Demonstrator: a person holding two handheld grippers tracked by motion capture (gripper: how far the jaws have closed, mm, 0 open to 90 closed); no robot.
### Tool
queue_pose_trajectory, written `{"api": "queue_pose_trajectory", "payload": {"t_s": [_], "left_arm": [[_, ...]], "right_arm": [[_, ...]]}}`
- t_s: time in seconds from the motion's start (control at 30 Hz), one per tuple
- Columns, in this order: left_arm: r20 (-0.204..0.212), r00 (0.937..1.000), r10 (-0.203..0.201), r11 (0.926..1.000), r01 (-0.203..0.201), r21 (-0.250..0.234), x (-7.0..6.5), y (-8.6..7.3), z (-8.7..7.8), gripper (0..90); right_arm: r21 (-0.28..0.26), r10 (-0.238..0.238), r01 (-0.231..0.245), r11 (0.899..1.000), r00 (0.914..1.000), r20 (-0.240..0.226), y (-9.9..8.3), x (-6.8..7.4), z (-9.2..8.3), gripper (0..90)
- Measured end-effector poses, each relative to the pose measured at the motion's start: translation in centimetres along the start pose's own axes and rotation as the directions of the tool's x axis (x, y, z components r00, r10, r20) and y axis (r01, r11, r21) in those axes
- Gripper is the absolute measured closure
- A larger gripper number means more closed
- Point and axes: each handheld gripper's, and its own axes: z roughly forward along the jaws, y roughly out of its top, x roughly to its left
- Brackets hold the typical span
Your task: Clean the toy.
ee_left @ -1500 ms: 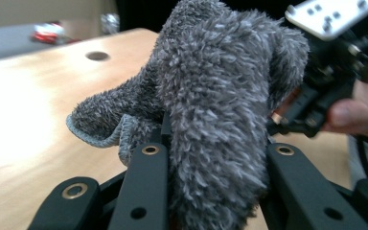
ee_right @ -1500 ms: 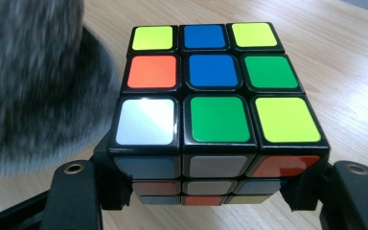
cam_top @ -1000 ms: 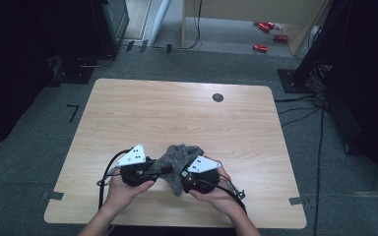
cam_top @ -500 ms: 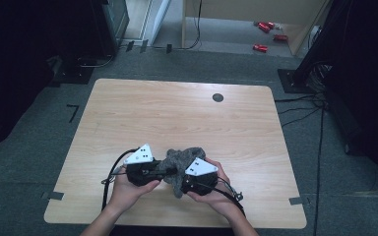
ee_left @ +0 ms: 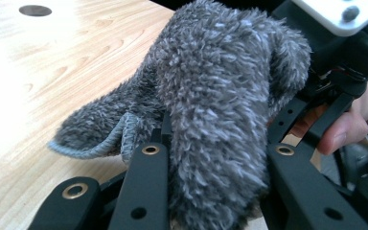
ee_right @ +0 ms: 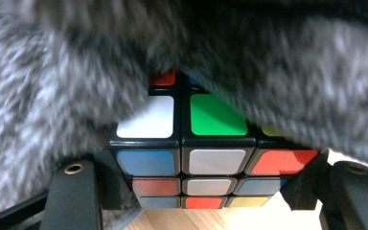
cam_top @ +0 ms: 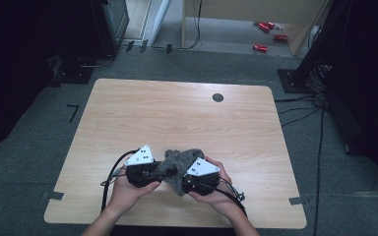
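Currently your left gripper (cam_top: 158,172) is clamped on a thick fold of the grey sock (cam_top: 179,164): in the left gripper view its two flat black jaws, each studded with brass-ringed rivets, press into the deep, fuzzy pile from both sides. That fabric (ee_left: 220,96) is soft and shaggy, with a finer ribbed cuff edge lying on the wood at about 8 o'clock of the bundle.

Your right gripper (cam_top: 181,183) grasps the puzzle cube (ee_right: 206,158). In the right gripper view the black jaws bracket its lower corners at 7 and 5 o'clock, and the cube sits squarely between them. It is a hard, glossy plastic block with square stickers in a black grid: white and green on the top face, blue, white and orange-red along the front row. The sock (ee_right: 52,86) drapes over the cube from 12 o'clock and covers most of its upper face.

In the high view both grippers meet at the table (cam_top: 177,113) near its 6 o'clock edge, each topped with a pale three-cornered plate, with the sock bunched between them. The tabletop is smooth, light wood-grain laminate with rounded corners and a small dark round port (cam_top: 218,97) at about 1 o'clock.
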Motion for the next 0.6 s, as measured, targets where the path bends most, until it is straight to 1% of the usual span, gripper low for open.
{"api": "queue_pose_trajectory", "payload": {"t_s": [0.1, 0.13, 0.2, 0.27, 0.33, 0.37, 0.43, 0.47, 0.5, 0.53, 0.57, 0.6], "left_arm": [[-0.015, 0.9990, 0.042, 0.9990, -0.041, 0.018, -0.6, 0.2, 0.4, 72.9], [-0.027, 0.9983, 0.052, 0.9984, -0.051, 0.025, -0.7, 0.2, 0.5, 72.9], [-0.037, 0.9985, 0.040, 0.9988, -0.039, 0.029, -0.5, 0.2, 0.6, 72.9], [-0.058, 0.9979, 0.028, 0.9990, -0.026, 0.036, 0.1, -0.1, 0.6, 72.9], [-0.086, 0.9960, 0.022, 0.9979, -0.016, 0.063, 0.8, -0.7, 0.7, 73.0], [-0.093, 0.9955, 0.018, 0.9974, -0.012, 0.072, 1.1, -0.9, 0.7, 73.0], [-0.087, 0.9962, 0.005, 0.9972, 0.002, 0.075, 1.3, -1.1, 0.7, 73.0], [-0.090, 0.9959, 0.009, 0.9974, -0.003, 0.072, 1.2, -1.1, 0.7, 73.1], [-0.081, 0.9965, 0.020, 0.9979, -0.015, 0.063, 0.9, -0.9, 0.7, 73.1], [-0.058, 0.9977, 0.033, 0.9981, -0.030, 0.054, 0.5, -0.7, 0.7, 73.1], [-0.039, 0.9979, 0.051, 0.9975, -0.049, 0.052, 0.0, -0.4, 0.8, 73.1], [-0.031, 0.9967, 0.074, 0.9959, -0.073, 0.054, -0.6, -0.2, 0.9, 73.1]], "right_arm": [[0.013, -0.004, 0.004, 1.000, 0.9999, 0.012, -0.1, 0.3, 0.2, 34.8], [0.016, -0.011, 0.011, 1.000, 0.9998, 0.017, -0.1, 0.3, 0.3, 34.8], [0.019, -0.008, 0.008, 1.000, 0.9997, 0.022, -0.2, 0.3, 0.3, 34.8], [0.021, -0.003, 0.002, 1.000, 0.9996, 0.026, -0.3, 0.2, 0.2, 34.7], [0.031, -0.011, 0.010, 0.999, 0.9993, 0.035, -0.6, 0.1, 0.5, 34.7], [0.040, -0.013, 0.012, 0.999, 0.9992, 0.039, -0.7, 0.1, 0.6, 34.7], [0.050, -0.021, 0.019, 0.999, 0.9989, 0.042, -0.8, 0.2, 0.8, 34.7], [0.052, -0.028, 0.026, 0.998, 0.9988, 0.039, -0.9, 0.3, 0.9, 34.7], [0.050, -0.022, 0.020, 0.999, 0.9990, 0.039, -0.8, 0.3, 0.9, 34.7], [0.045, -0.018, 0.016, 0.999, 0.9993, 0.034, -0.8, 0.3, 0.9, 34.7], [0.038, -0.018, 0.017, 0.999, 0.9994, 0.030, -0.7, 0.2, 0.9, 34.7], [0.035, -0.015, 0.013, 0.999, 0.9994, 0.032, -0.6, 0.2, 0.8, 34.7]]}}
